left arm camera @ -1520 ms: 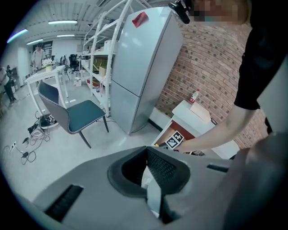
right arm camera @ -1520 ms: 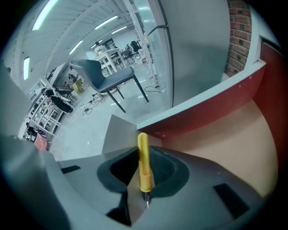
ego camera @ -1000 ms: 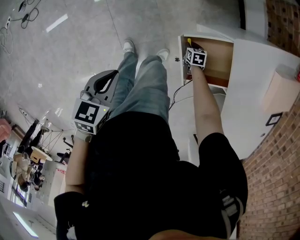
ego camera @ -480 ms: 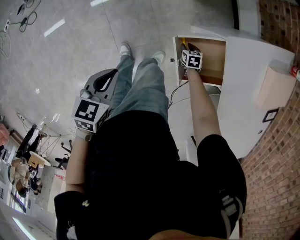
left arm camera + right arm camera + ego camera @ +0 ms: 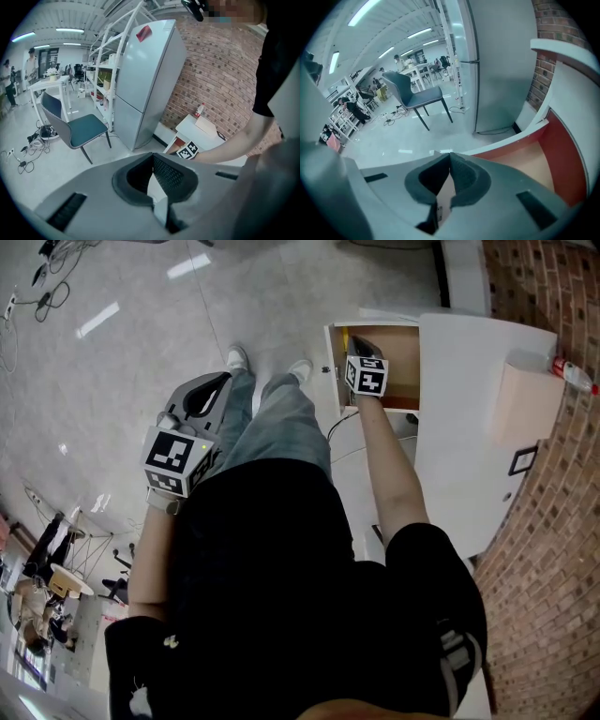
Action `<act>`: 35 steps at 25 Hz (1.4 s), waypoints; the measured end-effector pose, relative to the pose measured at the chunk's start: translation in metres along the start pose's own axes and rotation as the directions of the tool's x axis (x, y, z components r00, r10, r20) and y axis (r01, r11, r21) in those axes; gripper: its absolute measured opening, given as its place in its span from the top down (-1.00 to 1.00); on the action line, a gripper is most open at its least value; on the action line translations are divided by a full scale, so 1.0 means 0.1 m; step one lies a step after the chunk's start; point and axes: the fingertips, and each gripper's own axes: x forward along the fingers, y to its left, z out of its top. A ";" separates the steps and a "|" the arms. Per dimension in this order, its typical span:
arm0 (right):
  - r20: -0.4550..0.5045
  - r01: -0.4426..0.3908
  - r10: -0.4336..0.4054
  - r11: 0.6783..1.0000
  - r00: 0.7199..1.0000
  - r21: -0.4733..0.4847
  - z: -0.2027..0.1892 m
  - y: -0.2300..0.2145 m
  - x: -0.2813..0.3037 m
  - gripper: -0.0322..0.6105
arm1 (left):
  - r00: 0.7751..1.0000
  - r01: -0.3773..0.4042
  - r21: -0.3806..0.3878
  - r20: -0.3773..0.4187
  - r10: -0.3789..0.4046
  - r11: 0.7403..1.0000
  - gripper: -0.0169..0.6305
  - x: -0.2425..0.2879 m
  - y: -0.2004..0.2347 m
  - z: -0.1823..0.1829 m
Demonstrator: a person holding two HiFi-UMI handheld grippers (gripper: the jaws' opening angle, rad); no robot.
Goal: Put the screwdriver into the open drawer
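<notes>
The open drawer (image 5: 396,360) has a wooden floor and juts from a white cabinet (image 5: 459,437) towards the person's feet. A small yellow bit (image 5: 343,334) shows at the drawer's far left corner; I cannot tell whether it is the screwdriver. My right gripper (image 5: 360,341) hangs over the drawer, its marker cube (image 5: 367,376) behind it. In the right gripper view the right gripper (image 5: 450,155) is shut with nothing held, above the drawer floor (image 5: 534,164). My left gripper (image 5: 221,382) hangs beside the person's left leg, shut and empty (image 5: 152,154).
A beige box (image 5: 520,401) and a red-capped bottle (image 5: 572,374) stand on the cabinet top by the brick wall (image 5: 553,549). A grey fridge (image 5: 145,79) and a dark chair (image 5: 75,126) stand on the pale floor past the drawer. Cables (image 5: 352,427) hang below the drawer.
My right gripper has lifted up out of the drawer. The left gripper has risen a little beside the leg. The head has tipped, so more of the cabinet top shows.
</notes>
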 end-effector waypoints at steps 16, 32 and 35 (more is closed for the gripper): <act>0.214 -0.094 0.090 0.996 0.973 0.004 1.00 0.73 -1.31 0.87 | 0.990 -0.009 0.034 0.140 0.004 0.999 0.93 -0.28 0.11 0.59; 0.473 -0.079 0.126 0.990 0.872 -0.118 2.26 1.29 -2.87 0.87 | 0.950 0.077 0.160 0.288 -0.121 0.984 0.93 -0.57 -0.10 1.44; 0.520 -0.069 0.130 0.988 0.844 -0.136 2.44 1.39 -3.17 0.87 | 0.935 0.085 0.186 0.323 -0.142 0.979 0.93 -0.67 -0.14 1.65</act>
